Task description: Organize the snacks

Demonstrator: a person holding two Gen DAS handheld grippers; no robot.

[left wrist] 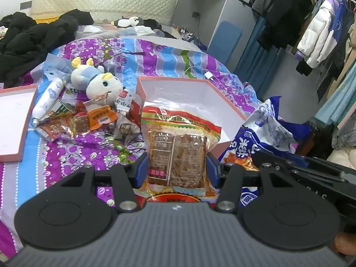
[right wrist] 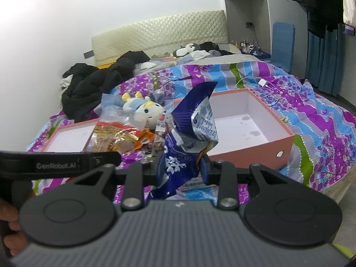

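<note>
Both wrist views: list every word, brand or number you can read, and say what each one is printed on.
"GenRobot.AI": on the left gripper's black body, seen in the right wrist view.
Only stray pale letters show on the right gripper's body: not a full word.
Snack pack in the left gripper: print too small to read.
Blue bag in the right gripper: large characters, blurred.
Loose snack packets and white bottle: labels blurred.
</note>
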